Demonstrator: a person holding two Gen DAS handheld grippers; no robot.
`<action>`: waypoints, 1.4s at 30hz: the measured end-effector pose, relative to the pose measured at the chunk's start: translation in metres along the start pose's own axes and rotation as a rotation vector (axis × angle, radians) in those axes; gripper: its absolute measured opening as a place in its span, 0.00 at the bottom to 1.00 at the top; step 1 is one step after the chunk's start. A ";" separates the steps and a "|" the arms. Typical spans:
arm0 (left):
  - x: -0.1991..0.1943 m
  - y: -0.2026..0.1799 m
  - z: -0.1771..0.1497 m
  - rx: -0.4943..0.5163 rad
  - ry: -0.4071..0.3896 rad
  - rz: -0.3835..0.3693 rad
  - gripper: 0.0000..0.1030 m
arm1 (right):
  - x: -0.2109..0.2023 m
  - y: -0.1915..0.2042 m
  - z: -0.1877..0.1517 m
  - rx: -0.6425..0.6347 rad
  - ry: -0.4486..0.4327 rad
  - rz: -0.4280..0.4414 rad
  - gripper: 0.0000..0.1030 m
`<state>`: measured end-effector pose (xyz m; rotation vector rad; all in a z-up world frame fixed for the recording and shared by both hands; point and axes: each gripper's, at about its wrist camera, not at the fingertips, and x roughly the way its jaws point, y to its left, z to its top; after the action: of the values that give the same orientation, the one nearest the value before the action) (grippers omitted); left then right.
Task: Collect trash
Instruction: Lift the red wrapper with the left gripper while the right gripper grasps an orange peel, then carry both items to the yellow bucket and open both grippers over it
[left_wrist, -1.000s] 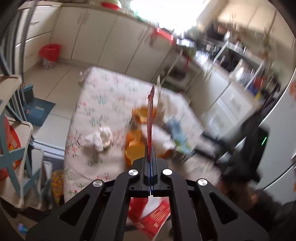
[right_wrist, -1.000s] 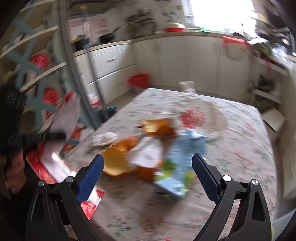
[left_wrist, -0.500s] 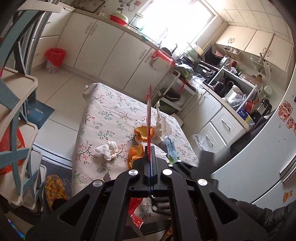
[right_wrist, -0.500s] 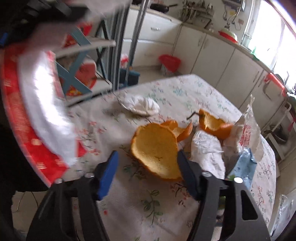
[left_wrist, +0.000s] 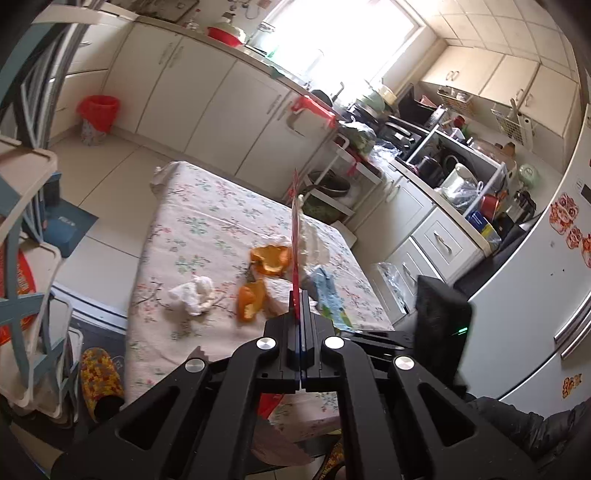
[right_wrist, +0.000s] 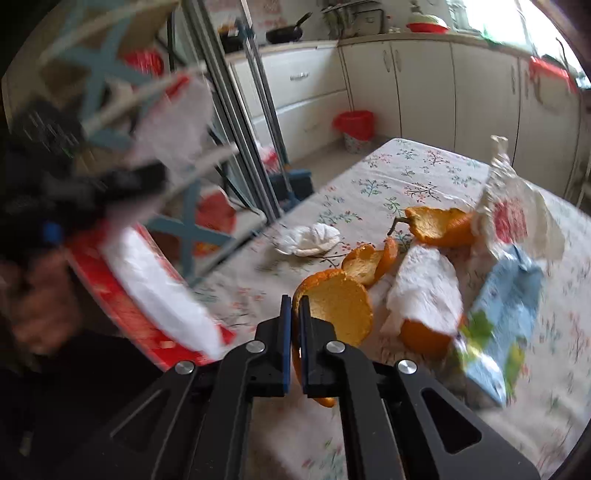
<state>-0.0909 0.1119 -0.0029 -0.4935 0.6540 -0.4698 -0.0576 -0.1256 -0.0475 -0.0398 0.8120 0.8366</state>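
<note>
One piece in hand: my right gripper (right_wrist: 294, 306) is clamped on the rim of the big peel (right_wrist: 338, 312), near edge of the table (right_wrist: 417, 162).
Left gripper (left_wrist: 300, 306): closed on the bag (left_wrist: 294, 236), red and white, seen edge-on; I hold it off the table's near left side.
Bag contents: I cannot tell; its mouth is blurred.
Left on the table: small peel (right_wrist: 369, 260); far peel (right_wrist: 439, 225); tissue (right_wrist: 308, 238); paper towel (right_wrist: 424, 291) over another peel; carton (right_wrist: 506, 314); wrapper (right_wrist: 513, 214).
Progress: early, by my judgement; most trash is uncollected.
</note>
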 end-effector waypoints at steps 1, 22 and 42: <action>0.002 -0.007 0.000 0.004 -0.001 -0.012 0.00 | -0.008 -0.002 0.000 0.018 -0.010 0.007 0.05; 0.170 -0.301 -0.065 0.162 0.220 -0.448 0.00 | -0.275 -0.185 -0.147 0.513 -0.116 -0.464 0.05; 0.309 -0.371 -0.149 0.111 0.428 -0.408 0.00 | -0.260 -0.288 -0.253 0.942 0.032 -0.402 0.35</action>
<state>-0.0688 -0.3919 -0.0353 -0.4232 0.9351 -1.0097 -0.1239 -0.5759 -0.1335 0.5989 1.1160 0.0235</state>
